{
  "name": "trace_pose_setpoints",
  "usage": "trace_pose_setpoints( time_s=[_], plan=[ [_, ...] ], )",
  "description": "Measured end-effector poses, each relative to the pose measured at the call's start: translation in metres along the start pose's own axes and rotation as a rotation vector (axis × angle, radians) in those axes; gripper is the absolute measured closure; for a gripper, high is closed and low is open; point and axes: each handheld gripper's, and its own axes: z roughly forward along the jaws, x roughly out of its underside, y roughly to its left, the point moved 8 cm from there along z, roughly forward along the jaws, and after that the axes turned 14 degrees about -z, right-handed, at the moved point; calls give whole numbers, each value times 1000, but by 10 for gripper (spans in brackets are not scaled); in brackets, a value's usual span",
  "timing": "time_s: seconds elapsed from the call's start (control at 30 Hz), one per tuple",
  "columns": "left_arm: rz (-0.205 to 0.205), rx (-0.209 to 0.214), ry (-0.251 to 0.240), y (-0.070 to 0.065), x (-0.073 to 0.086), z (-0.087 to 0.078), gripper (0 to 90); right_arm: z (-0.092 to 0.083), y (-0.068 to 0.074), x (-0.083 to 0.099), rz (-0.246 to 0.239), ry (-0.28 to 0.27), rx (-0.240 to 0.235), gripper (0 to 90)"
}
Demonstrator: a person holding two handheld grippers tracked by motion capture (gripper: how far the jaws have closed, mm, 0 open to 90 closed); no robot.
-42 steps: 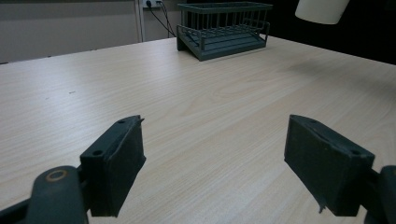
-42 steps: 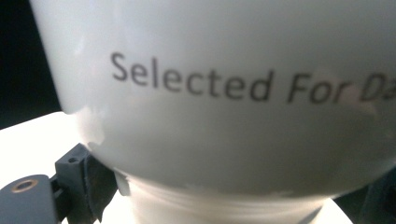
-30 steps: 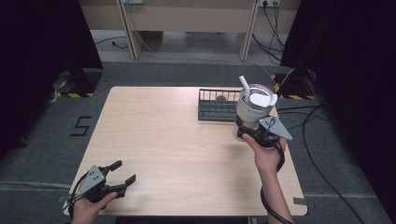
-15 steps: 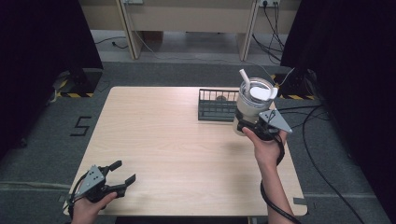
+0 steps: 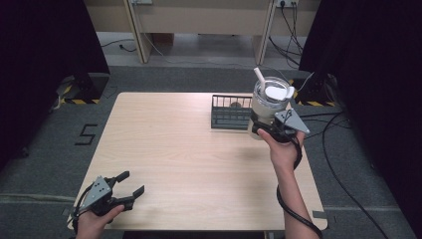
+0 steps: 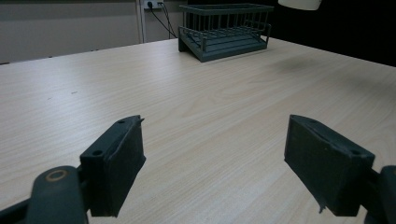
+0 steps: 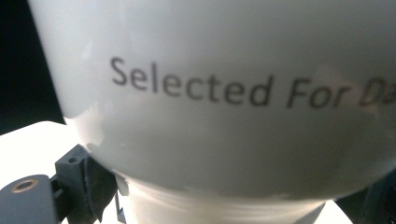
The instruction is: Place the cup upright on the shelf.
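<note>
Pale wood-grain table [image 5: 189,149] — the right gripper [image 5: 268,130] clamps a smooth white cup [image 5: 266,107] low on its rounded wall, beside a wire rack [image 5: 230,112]; left gripper [image 5: 128,189] gapes idle

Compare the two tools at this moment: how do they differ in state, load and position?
The left tool is open and carries nothing, while the right tool is shut on a white cup. The left tool sits low at the near left corner of the table; the right tool is raised by the far right edge, next to the wire basket. Both are hand-held, with black jaws and a grey plate.
</note>
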Motion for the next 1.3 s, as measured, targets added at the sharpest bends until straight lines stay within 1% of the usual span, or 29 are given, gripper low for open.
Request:
trace_pose_setpoints(
  time_s=[0.47, 0.87, 1.03, 1.3],
  plan=[
    [1, -1, 0, 0, 0, 0, 190, 9, -13, -3, -4, 16, 15, 99],
    [0, -1, -2, 0, 0, 0, 190, 21, -14, -10, 5, 12, 15, 99],
    [-1, -3, -1, 1, 0, 0, 190, 28, -15, -10, 13, 12, 20, 99],
    [-3, -8, 0, 2, 0, -1, 190, 37, -17, -10, 11, 14, 25, 99]
  ],
)
